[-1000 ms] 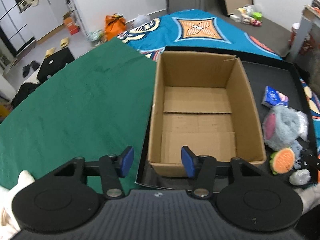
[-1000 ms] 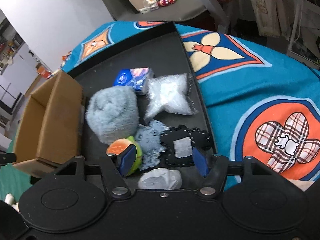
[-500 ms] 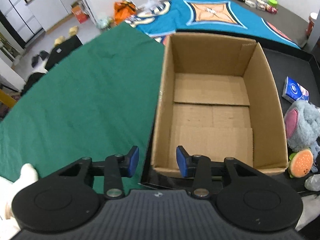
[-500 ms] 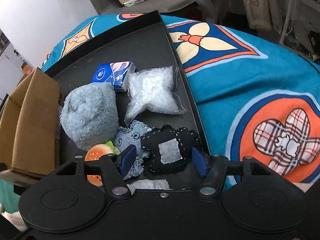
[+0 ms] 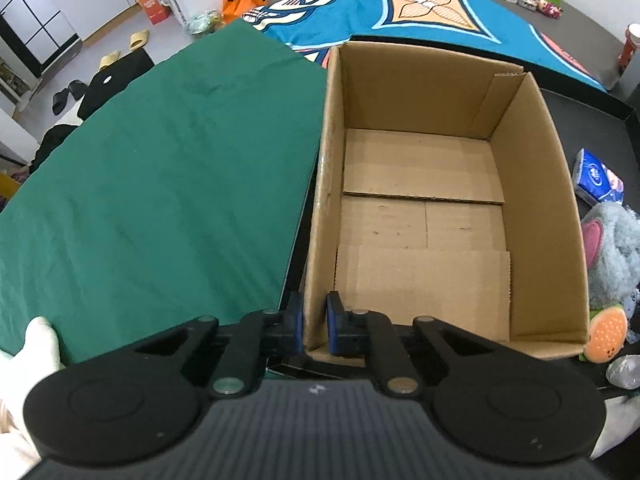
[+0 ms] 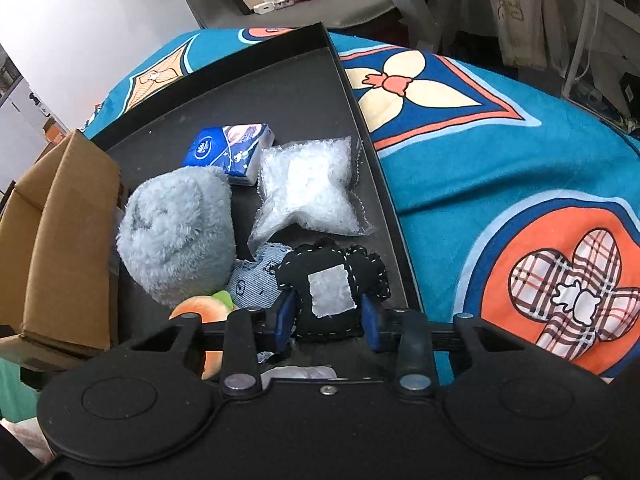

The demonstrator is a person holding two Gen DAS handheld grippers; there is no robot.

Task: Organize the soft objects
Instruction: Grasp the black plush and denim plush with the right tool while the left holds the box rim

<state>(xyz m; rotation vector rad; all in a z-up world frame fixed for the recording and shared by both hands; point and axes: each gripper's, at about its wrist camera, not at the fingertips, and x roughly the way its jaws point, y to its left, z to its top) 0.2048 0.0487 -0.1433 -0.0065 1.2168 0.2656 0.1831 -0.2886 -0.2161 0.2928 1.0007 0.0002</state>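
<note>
An empty cardboard box [image 5: 424,216] stands on a black tray. My left gripper [image 5: 314,322] is shut on the box's near left corner wall. In the right wrist view the box [image 6: 60,240] is at the left, beside several soft things on the tray [image 6: 280,92]: a grey plush toy [image 6: 176,240], a tissue pack [image 6: 230,148], a clear star pillow [image 6: 308,188], a blue patterned cloth [image 6: 256,280], an orange plush [image 6: 200,312] and a black stitched pillow [image 6: 332,284]. My right gripper [image 6: 330,316] has closed around the black pillow, its pads touching both sides.
A green cloth [image 5: 152,184] covers the table left of the box. A blue patterned blanket [image 6: 500,152] lies right of the tray. The grey plush [image 5: 612,252], orange plush [image 5: 606,328] and tissue pack [image 5: 598,178] sit right of the box. A crumpled clear bag [image 5: 624,372] lies near.
My left gripper moved forward and closed from wide open onto the box's corner wall. My right gripper moved in over the black pillow and narrowed onto it.
</note>
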